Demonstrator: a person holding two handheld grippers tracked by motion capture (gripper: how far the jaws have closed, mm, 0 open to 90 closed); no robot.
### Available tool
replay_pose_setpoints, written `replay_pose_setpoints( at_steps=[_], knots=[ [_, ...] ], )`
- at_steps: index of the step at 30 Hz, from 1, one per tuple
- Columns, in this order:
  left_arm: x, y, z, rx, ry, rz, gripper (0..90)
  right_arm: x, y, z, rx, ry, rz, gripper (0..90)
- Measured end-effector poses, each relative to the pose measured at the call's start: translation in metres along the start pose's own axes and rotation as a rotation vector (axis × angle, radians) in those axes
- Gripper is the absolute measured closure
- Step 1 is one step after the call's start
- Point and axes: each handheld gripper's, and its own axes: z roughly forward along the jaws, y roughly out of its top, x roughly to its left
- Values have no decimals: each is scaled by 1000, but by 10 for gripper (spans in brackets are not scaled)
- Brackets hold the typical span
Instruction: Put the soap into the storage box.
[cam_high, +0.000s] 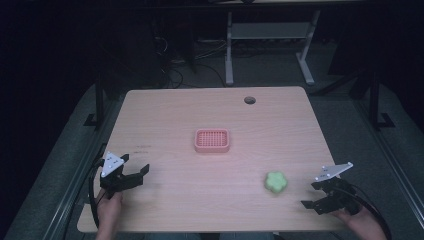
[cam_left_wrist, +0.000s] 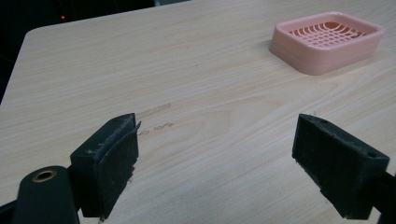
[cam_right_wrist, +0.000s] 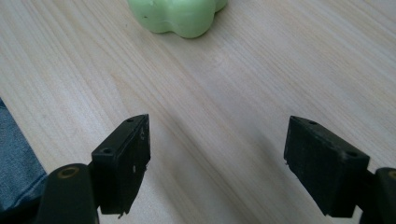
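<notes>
- Right tongs (cam_high: 319, 196): jaws spread wide, nothing between them, low over the tabletop (cam_high: 165, 112) at its near right corner. In the right gripper view (cam_right_wrist: 217, 163) they point toward the green soap (cam_right_wrist: 180, 16), which sits just ahead of the jaws, not touching.
- Left tongs (cam_high: 131, 172): also wide apart and empty (cam_left_wrist: 215, 163), well apart from the soap, at the near left edge.
- Green soap (cam_high: 275, 182): flower-shaped w/ rounded lobes, flat on the bare wood just left of the right tongs, on the near right part of the tabletop.
- Handling, our guess: light, stiff, smooth waxy skin, so prob. slippery; may dent or scuff if squeezed hard.
- Where we'd grip: across the body, pads set in two opposite notches betw. lobes, low on the side walls, moderate squeeze. Lobe tips look likely to slide out.
- Pink soap dish (cam_high: 212, 140): slotted floor, empty, beyond the soap and to its left, well apart, near the tabletop's middle (cam_left_wrist: 327, 39).
</notes>
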Motion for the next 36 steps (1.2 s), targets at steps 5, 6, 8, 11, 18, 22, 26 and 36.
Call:
replay_pose_setpoints(
  at_steps=[5, 6, 8, 11, 18, 22, 26, 36],
  knots=[
    [-1, 0, 0, -3, -1, 0, 142, 2, 2, 1, 2, 4, -5, 221],
    [-1, 0, 0, -2, 0, 0, 142, 2, 3, 1, 7, 0, -7, 221],
    [-1, 0, 0, 1, 0, 2, 142, 4, 7, 1, 13, -2, -18, 220],
    [-1, 0, -1, 1, 3, 3, 142, 5, 11, 1, 13, -4, -23, 209],
    [-3, 0, -1, 0, 6, 4, 142, 8, 23, 1, 17, 1, -47, 188],
    [-2, 0, -1, -3, 7, 0, 142, 10, 31, 4, 23, 6, -55, 177],
    [-1, 0, -1, 0, 9, -1, 142, 12, 36, 8, 36, 6, -68, 166],
    [1, 0, -2, -5, 10, -4, 142, 18, 61, 14, 75, 7, -111, 152]
  ],
)
